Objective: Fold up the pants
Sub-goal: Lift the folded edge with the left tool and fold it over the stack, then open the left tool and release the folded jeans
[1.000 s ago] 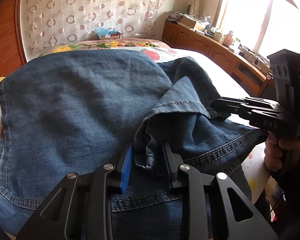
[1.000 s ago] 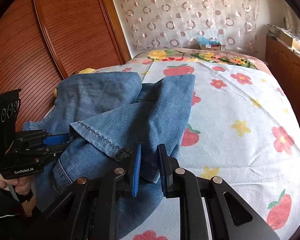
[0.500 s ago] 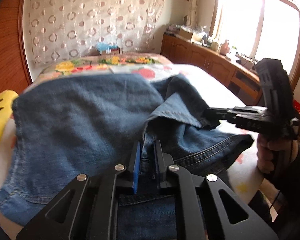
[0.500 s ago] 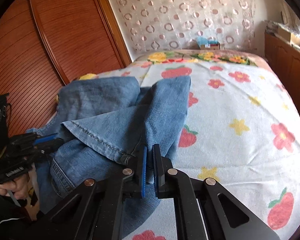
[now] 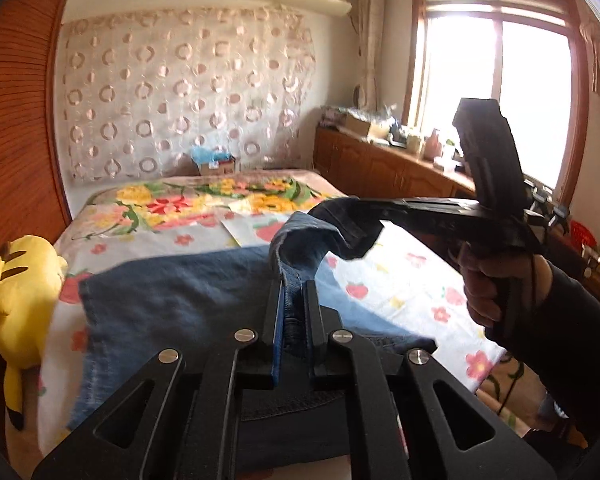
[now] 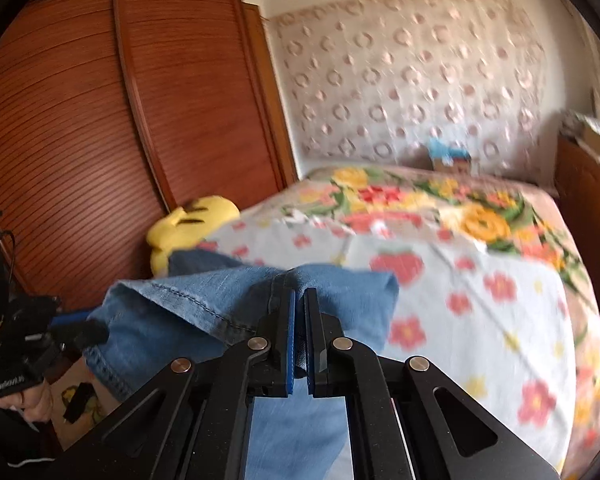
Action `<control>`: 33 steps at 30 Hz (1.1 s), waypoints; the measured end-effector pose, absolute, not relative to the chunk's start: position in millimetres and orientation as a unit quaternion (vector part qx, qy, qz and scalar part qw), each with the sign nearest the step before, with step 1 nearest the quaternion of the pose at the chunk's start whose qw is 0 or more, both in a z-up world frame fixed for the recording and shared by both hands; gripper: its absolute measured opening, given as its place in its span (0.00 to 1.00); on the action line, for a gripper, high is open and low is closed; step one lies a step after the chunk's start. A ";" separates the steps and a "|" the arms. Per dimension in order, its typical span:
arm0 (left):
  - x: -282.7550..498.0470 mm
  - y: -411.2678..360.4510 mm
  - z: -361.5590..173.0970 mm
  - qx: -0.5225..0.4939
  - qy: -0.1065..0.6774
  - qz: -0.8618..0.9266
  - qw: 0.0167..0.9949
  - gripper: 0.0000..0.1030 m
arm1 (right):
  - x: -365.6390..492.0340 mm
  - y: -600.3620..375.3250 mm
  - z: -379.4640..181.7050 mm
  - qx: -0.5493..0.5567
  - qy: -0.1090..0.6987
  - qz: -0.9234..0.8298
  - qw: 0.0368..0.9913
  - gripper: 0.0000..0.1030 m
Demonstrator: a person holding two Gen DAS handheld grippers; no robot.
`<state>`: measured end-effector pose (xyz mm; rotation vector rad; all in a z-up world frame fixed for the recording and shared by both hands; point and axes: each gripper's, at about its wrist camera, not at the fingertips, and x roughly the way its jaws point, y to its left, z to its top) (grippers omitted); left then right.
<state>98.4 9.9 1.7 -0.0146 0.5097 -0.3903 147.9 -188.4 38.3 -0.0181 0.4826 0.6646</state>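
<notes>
**A:** Where are the pants?

**B:** The blue denim pants (image 5: 172,300) lie across the near end of a bed covered by a white sheet printed with red flowers and strawberries (image 5: 412,280). One part of the fabric is lifted off the bed and stretched between the two tools.

**A:** What are the tongs doing?

**B:** The black left gripper (image 5: 293,304) has its blue-lined jaws clamped almost together on a stitched edge of the denim. In the left wrist view the black right gripper (image 5: 340,216) is to the right, held in a hand (image 5: 496,292) with a dark sleeve, its tips pinching a dark fold of the same cloth. In its own view the right gripper (image 6: 299,312) is closed tight on a thin layer of denim. Both sets of jaws have just been closing on the fabric.

**A:** Anything else?

**B:** A yellow plush toy with black-tipped ears (image 5: 16,280) sits at the bed's left edge — beside a reddish wooden slatted wardrobe (image 6: 80,140). A floral blanket (image 5: 220,196) covers the far end.
</notes>
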 end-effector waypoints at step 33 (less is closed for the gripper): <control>94.7 114.1 -95.0 -0.069 0.354 -0.062 0.931 0.09 | 254.1 -24.7 45.7 -0.107 0.275 0.359 0.885 0.40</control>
